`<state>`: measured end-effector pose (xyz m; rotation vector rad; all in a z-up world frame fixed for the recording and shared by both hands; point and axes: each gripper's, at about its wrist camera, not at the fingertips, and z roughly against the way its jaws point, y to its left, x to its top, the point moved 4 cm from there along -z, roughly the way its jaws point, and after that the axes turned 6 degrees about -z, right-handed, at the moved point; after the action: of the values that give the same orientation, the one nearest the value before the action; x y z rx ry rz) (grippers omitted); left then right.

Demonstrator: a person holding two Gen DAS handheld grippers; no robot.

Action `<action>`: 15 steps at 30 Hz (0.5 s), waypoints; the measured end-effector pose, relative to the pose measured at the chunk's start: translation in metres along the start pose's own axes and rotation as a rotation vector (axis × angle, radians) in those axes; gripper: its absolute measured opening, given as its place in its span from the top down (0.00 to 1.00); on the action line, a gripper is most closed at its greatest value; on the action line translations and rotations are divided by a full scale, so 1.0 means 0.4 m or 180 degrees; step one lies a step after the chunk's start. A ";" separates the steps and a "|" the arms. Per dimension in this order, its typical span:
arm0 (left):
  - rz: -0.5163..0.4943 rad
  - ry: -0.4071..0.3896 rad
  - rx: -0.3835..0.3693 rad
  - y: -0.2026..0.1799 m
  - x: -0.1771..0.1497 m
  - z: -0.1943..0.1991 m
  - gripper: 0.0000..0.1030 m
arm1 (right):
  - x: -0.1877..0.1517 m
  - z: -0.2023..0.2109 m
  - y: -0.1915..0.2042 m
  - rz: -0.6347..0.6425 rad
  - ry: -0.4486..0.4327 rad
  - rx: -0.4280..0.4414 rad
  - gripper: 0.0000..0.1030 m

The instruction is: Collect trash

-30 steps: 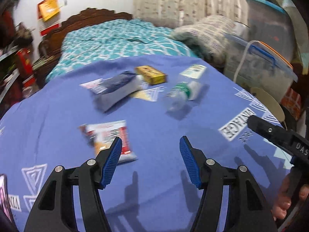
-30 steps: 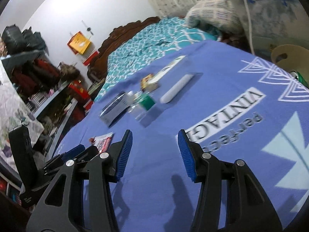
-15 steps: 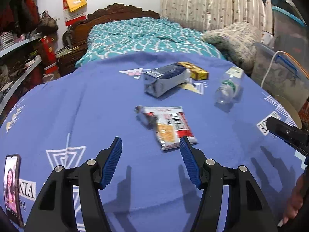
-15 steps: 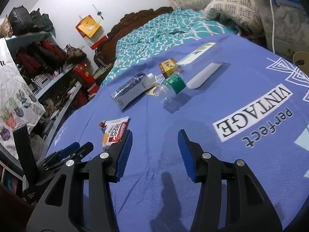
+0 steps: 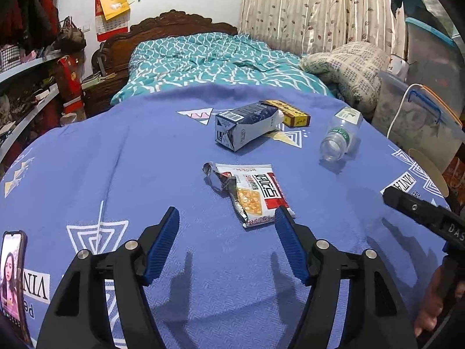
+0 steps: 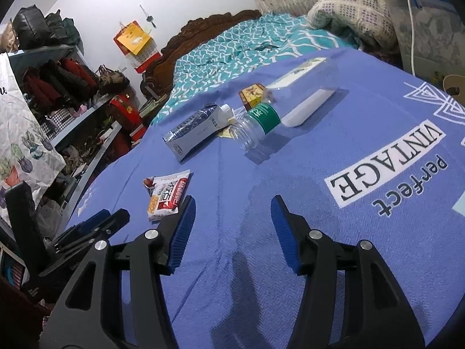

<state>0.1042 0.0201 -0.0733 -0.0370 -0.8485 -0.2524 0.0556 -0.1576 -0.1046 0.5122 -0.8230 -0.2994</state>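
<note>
Trash lies on a blue cloth (image 5: 145,160). An opened snack wrapper (image 5: 250,192) lies just beyond my left gripper (image 5: 226,218), which is open and empty. Farther back are a dark milk carton (image 5: 245,125) on its side, a small yellow box (image 5: 290,113) and an uncapped clear bottle (image 5: 340,136). In the right wrist view my right gripper (image 6: 232,206) is open and empty above the cloth. The wrapper (image 6: 167,193) lies to its left, and the carton (image 6: 197,131), bottle (image 6: 261,120) and yellow box (image 6: 252,93) lie ahead.
A phone (image 5: 11,273) lies at the cloth's near left edge. A white flat object (image 6: 308,107) lies beside the bottle. A bed with a teal cover (image 5: 215,61) is behind. Shelves (image 5: 26,93) stand left, plastic bins (image 5: 418,122) right.
Both grippers have swung left and steadied. The wrapper now sits ahead of my left gripper, near its right finger. Both grippers stay open.
</note>
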 end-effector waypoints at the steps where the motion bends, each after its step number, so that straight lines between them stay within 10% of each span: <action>1: -0.0014 -0.0005 -0.0005 -0.002 0.000 0.000 0.37 | -0.004 -0.004 -0.002 -0.0008 0.0016 -0.0005 0.45; 15: -0.0002 -0.0065 -0.0153 -0.004 0.001 0.004 0.37 | -0.006 -0.045 -0.002 -0.0009 0.0201 -0.0087 0.45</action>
<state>0.1029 0.0188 -0.0723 -0.0844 -0.8627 -0.2733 0.0675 -0.1516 -0.1166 0.4950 -0.7560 -0.2954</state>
